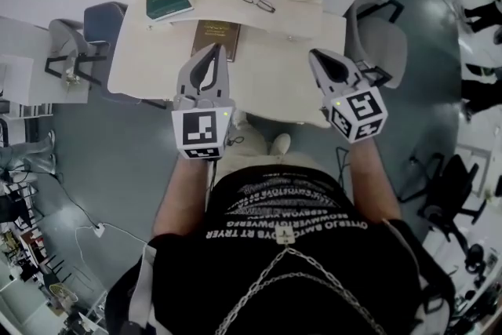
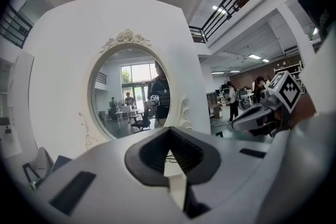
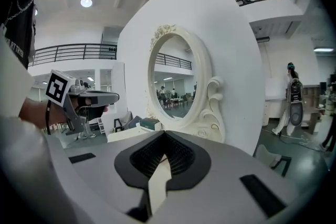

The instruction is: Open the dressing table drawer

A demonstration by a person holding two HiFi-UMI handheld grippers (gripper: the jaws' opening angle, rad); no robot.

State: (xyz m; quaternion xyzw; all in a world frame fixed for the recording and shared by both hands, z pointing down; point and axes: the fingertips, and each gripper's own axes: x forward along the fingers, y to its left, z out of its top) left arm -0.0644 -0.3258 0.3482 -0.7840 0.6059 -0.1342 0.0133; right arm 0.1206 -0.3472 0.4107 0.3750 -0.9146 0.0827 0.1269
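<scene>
**A:** Drawer open yet? Can't spot it anywhere.

**B:** Nope, not started. Left gripper (image 1: 214, 49): tips pressed together, nothing between. Right gripper (image 1: 315, 55): same deal, clamped shut, empty. Both held roughly level above the near part of the dressing table (image 1: 267, 82), aimed at the mirror (image 2: 131, 94). Probably shut just for the approach; would need to open for a handle.

**A:** And the drawer itself?

**B:** Hidden under the tabletop from this overhead angle, no handle showing in any view. Presumably below the near edge, lower than both claws. Also a brown book (image 1: 216, 38) just past the left tips, glasses (image 1: 256, 0) and green book (image 1: 169, 2) further back by the mirror. None in the way.
</scene>
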